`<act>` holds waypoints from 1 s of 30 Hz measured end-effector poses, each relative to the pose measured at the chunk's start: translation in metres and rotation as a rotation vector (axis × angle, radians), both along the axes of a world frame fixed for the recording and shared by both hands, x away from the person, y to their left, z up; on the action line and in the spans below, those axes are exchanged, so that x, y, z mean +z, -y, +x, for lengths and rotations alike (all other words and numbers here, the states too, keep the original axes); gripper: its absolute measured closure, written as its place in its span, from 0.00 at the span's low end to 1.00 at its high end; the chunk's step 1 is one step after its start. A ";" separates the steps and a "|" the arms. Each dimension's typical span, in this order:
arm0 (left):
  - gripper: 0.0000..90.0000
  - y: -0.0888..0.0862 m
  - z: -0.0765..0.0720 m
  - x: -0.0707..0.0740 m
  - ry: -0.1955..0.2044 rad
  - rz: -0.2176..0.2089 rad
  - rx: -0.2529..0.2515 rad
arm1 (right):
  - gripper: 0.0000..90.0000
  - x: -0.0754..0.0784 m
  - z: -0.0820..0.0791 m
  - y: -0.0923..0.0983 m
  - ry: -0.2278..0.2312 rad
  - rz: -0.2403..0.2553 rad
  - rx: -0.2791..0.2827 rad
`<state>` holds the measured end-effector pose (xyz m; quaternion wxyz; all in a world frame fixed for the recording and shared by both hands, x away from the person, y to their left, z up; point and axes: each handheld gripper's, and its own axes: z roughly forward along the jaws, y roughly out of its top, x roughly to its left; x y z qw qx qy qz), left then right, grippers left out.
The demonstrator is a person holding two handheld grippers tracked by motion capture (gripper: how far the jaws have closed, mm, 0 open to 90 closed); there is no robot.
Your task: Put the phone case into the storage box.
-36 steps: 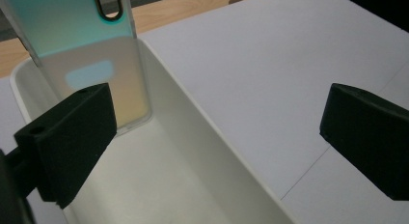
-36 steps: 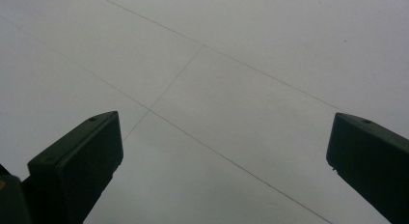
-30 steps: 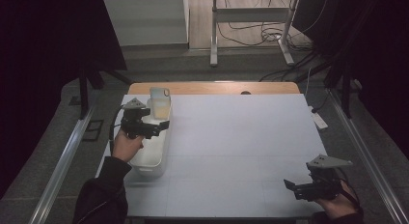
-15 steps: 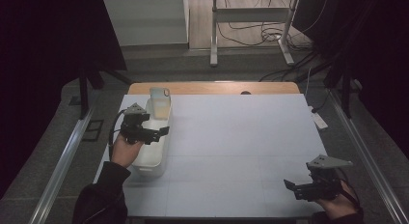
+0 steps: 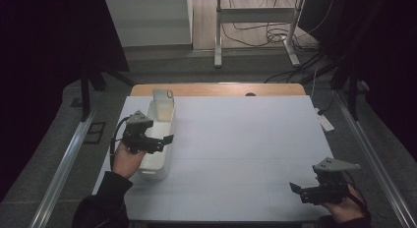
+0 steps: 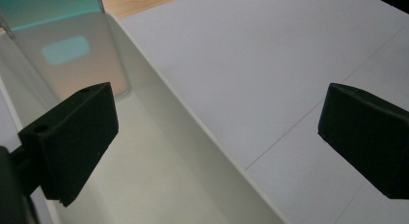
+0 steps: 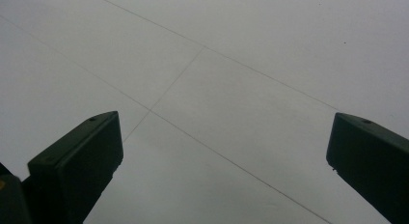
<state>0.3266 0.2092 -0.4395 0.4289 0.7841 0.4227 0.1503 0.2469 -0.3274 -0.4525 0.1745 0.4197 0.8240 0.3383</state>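
Observation:
A long white bin [image 5: 153,161] lies along the table's left side. At its far end a flat, glossy, phone-like slab [image 5: 163,97] stands upright against the end wall. In the left gripper view the slab [image 6: 72,45] has a pale green-to-pink sheen. My left gripper [image 5: 164,141] hovers open over the bin's middle, short of the slab. One of its jaws is above the bin's inside [image 6: 144,185] and the other above the table, with nothing between them [image 6: 224,122]. My right gripper [image 5: 296,189] is open and empty above the table's near right corner [image 7: 219,147].
A white sheet with thin grid lines [image 5: 246,139] covers the table. A strip of wooden tabletop [image 5: 221,89] shows at the far edge. Metal rails run along both sides, and a stand's legs with cables [image 5: 255,36] are on the floor beyond.
My left gripper has drawn back along the bin toward the person, away from the slab, staying open. The right gripper has not moved.

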 end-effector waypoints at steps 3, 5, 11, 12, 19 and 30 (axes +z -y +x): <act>0.01 0.001 -0.004 0.000 -0.001 -0.003 -0.001 | 0.00 0.000 0.000 0.000 0.001 0.000 -0.001; 0.01 0.001 -0.006 0.000 -0.001 -0.001 -0.003 | 0.00 0.000 0.000 0.000 0.001 -0.001 -0.001; 0.01 0.000 -0.014 0.000 -0.001 -0.013 -0.004 | 0.00 0.000 0.000 0.000 0.003 -0.002 -0.002; 0.01 0.000 -0.014 0.000 -0.001 -0.013 -0.004 | 0.00 0.000 0.000 0.000 0.003 -0.003 -0.002; 0.02 -0.001 -0.024 0.000 0.003 -0.020 -0.003 | 0.00 0.000 -0.001 0.000 0.003 -0.004 -0.003; 0.02 -0.006 -0.039 0.000 0.006 -0.039 0.002 | 0.00 0.000 -0.001 -0.001 0.003 -0.007 -0.001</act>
